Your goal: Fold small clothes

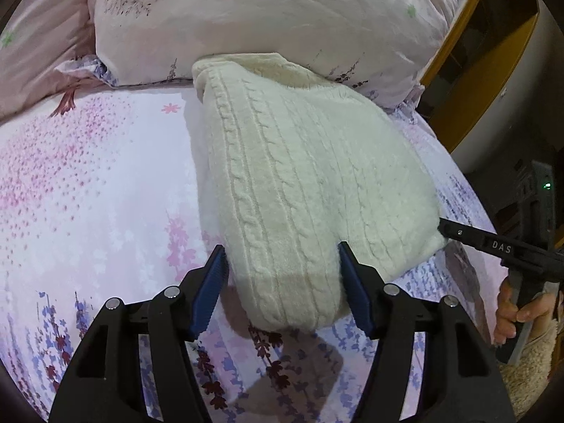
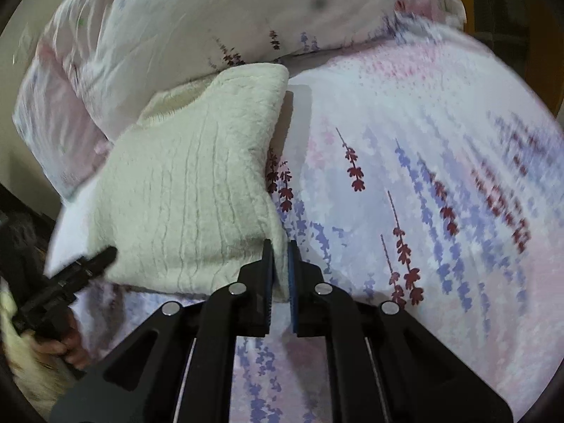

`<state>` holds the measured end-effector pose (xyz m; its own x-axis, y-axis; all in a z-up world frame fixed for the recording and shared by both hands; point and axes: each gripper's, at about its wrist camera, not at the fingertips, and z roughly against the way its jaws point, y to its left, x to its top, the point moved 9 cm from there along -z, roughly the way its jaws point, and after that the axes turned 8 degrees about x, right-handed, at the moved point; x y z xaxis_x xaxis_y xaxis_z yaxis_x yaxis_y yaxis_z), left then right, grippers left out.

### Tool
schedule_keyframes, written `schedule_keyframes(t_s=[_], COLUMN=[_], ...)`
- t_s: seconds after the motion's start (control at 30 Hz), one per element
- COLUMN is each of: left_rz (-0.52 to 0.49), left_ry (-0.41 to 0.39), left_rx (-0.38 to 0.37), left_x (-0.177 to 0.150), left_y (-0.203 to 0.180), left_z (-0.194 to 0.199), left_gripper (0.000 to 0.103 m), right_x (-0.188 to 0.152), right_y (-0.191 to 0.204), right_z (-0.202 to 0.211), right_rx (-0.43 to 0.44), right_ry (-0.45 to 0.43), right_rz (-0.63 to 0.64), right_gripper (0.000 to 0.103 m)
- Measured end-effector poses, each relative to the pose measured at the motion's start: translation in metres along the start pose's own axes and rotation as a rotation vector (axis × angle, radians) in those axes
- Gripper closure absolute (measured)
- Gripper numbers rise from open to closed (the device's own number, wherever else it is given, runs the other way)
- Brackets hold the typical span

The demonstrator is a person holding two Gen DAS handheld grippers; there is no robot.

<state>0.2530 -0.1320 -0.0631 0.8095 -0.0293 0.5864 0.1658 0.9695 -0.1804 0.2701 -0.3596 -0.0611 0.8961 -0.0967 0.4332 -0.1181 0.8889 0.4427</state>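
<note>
On the bedsheet (image 1: 88, 183), right gripper (image 2: 280, 264) pinches the sweater (image 1: 299, 183) corner, pads half-hidden; left gripper (image 1: 282, 275) gapes astride it.

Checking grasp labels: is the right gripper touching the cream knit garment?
Touching. Right wrist view: the right gripper is shut on the near corner of the cream knit garment, fabric pinched between its pads.

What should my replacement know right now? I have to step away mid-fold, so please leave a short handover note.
Right gripper: shut on a near corner of the cream cable-knit sweater.
Left gripper: open, jaws straddling the sweater's near folded edge, pads not clearly pressing.
Sweater lies folded into a compact bundle on the floral bedsheet, its far end against the crumpled duvet.
Left: finish and flatten the fold, then release.
</note>
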Motion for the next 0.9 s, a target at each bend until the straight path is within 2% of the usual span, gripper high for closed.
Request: schedule_keyframes(t_s=[0.1, 0.17, 0.2, 0.23, 0.27, 0.3, 0.37, 0.47, 0.57, 0.77, 0.9], left_rz=[-0.035, -0.027, -0.011, 0.023, 0.050, 0.075, 0.128, 0.219, 0.285, 0.327, 0.335], left_ry=[-0.001, 0.017, 0.025, 0.038, 0.040, 0.037, 0.032, 0.052, 0.086, 0.139, 0.134], left_rx=[0.039, 0.024, 0.000, -0.043, -0.076, -0.108, -0.151, -0.206, -0.247, -0.300, -0.325], left_x=[0.000, 0.002, 0.002, 0.005, 0.008, 0.012, 0.024, 0.039, 0.048, 0.056, 0.062], left_y=[-0.003, -0.004, -0.003, -0.001, 0.002, 0.005, 0.014, 0.024, 0.029, 0.025, 0.023], left_z=[-0.002, 0.001, 0.003, 0.008, 0.011, 0.013, 0.015, 0.006, -0.007, -0.031, -0.035], left_gripper=[0.039, 0.038, 0.037, 0.031, 0.022, 0.020, 0.019, 0.019, 0.019, 0.019, 0.018], right_x=[0.000, 0.001, 0.003, 0.005, 0.012, 0.017, 0.032, 0.053, 0.067, 0.083, 0.083], right_y=[0.011, 0.014, 0.014, 0.014, 0.012, 0.011, 0.005, -0.003, -0.012, -0.013, -0.005], right_z=[-0.001, 0.000, 0.003, 0.007, 0.016, 0.021, 0.033, 0.033, 0.016, -0.016, -0.035], right_rx=[-0.128, -0.163, -0.156, -0.141, -0.099, -0.069, 0.035, 0.189, 0.249, 0.304, 0.315], right_ry=[0.003, 0.010, 0.009, 0.003, -0.020, -0.040, -0.098, -0.114, -0.090, -0.046, -0.003], right_rz=[0.117, 0.146, 0.140, 0.126, 0.091, 0.066, -0.026, -0.156, -0.235, -0.281, -0.268], right_gripper=[0.092, 0.091, 0.081, 0.074, 0.055, 0.038, 0.030, 0.030, 0.030, 0.030, 0.030])
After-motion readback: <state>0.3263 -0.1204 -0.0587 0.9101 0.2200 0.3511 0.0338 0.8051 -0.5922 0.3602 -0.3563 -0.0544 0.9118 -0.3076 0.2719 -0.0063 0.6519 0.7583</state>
